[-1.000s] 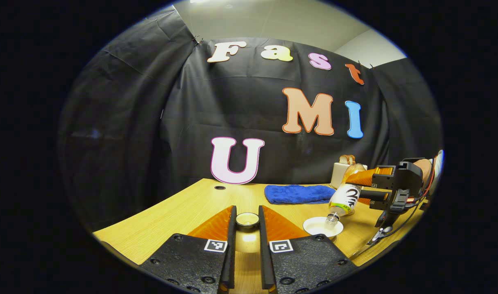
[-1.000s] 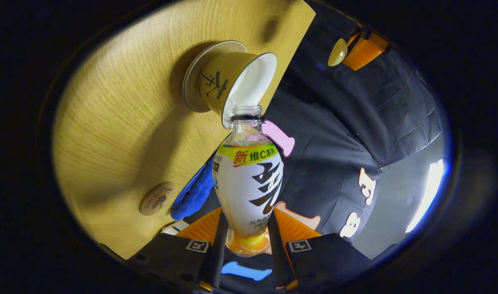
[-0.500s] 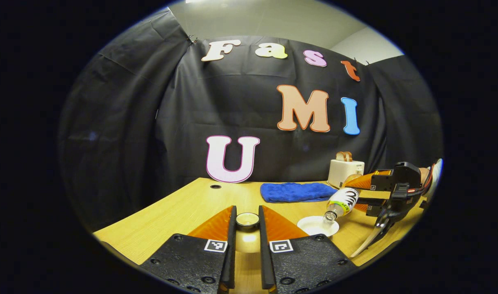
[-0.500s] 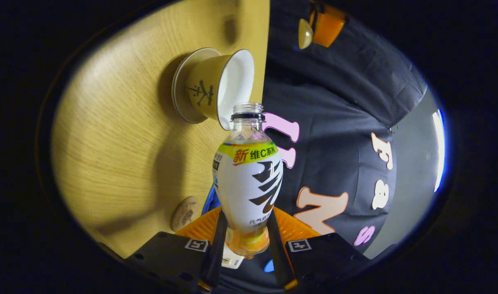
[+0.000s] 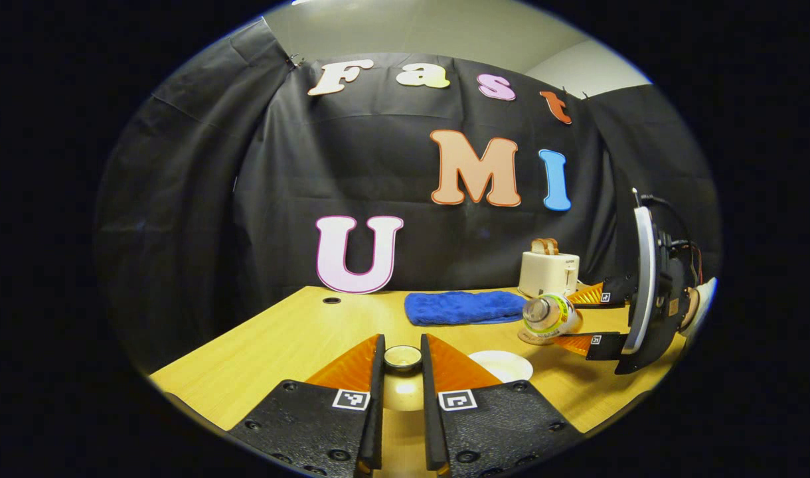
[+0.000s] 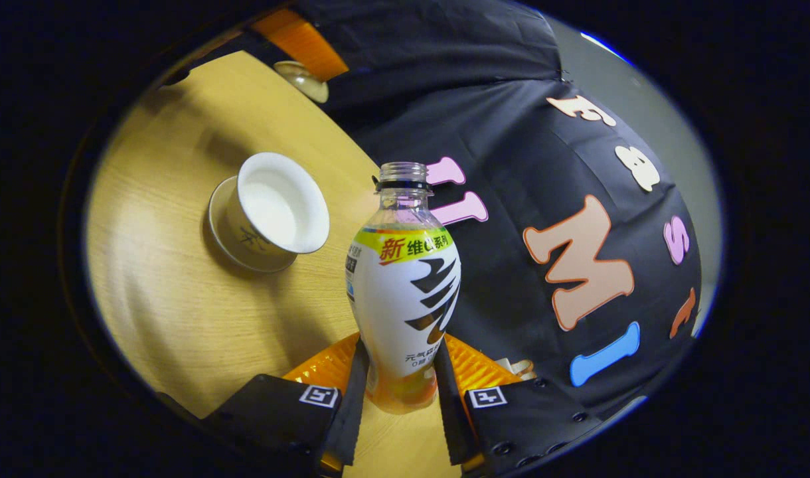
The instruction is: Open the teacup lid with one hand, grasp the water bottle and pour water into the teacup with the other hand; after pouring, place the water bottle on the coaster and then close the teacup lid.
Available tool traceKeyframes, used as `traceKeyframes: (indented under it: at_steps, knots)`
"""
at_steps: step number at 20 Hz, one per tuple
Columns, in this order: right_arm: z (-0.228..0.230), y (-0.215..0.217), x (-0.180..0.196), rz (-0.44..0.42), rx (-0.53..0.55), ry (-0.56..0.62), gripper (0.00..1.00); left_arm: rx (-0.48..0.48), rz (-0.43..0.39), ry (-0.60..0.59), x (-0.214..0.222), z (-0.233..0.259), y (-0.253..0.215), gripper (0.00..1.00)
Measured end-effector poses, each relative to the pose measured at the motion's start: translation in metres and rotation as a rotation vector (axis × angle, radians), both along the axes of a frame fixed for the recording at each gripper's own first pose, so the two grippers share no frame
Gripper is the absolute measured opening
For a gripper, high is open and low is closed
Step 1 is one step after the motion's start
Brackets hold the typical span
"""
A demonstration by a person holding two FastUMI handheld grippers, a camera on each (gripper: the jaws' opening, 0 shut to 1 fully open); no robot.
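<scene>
While the right gripper [image 6: 395, 392] clamped the bottle [image 6: 404, 285] low on its body, both fingers pressing just above the base, the uncapped neck pointed away from the camera and sat beside, not over, the teacup [image 6: 270, 212]. That cup stood open on its saucer on the bench [image 6: 179, 312], well in from the edge, its white inside showing; whether water lay in it could not be told. In the left gripper view the left gripper [image 5: 402, 372] was narrowed on the lid [image 5: 402, 358], held clear above the bench, with the bottle [image 5: 550, 315] tipped on its side in the other gripper [image 5: 594, 317] near the bench's far right corner, in front of a toaster [image 5: 548, 273] and a blue cloth [image 5: 465, 307]. Judging by its look, the bottle was thin, light plastic with a slick label, likely to dent or slip under a hard squeeze, so the low, narrow waist seemed the sound place to hold. Being open, it would spill if tilted carelessly. The cup and lid looked like ceramic: stiff, smooth, chippable, and best set together gently.
</scene>
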State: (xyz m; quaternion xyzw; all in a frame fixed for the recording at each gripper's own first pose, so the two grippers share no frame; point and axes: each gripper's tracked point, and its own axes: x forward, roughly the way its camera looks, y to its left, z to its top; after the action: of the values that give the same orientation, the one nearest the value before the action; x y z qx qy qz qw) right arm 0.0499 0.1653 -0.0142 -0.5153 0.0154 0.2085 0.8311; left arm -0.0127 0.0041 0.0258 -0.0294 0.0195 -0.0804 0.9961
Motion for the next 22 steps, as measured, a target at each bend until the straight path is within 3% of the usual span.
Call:
traceKeyframes:
  at_steps: [2,5,9,13,18,22]
  knots:
    - [0.004,0.000,-0.001,-0.021,0.121,0.056,0.54,0.001,-0.022,0.002,0.001,0.001,-0.011,0.23]
    - [0.014,-0.012,0.012,-0.080,0.312,0.118,0.58,0.022,-0.047,-0.002,0.002,0.002,-0.024,0.23]
    - [0.036,-0.043,0.038,-0.164,0.457,0.092,0.55,0.016,-0.078,0.000,0.002,0.003,-0.039,0.23]
    - [0.032,-0.060,0.054,-0.236,0.652,0.163,0.56,0.023,-0.093,0.000,0.002,0.005,-0.048,0.23]
    - [0.026,-0.069,0.071,-0.277,0.842,0.234,0.59,0.031,-0.114,-0.007,0.001,0.008,-0.059,0.23]
    - [0.011,-0.067,0.090,-0.303,0.870,0.245,0.60,0.034,-0.123,-0.007,0.001,0.008,-0.065,0.23]
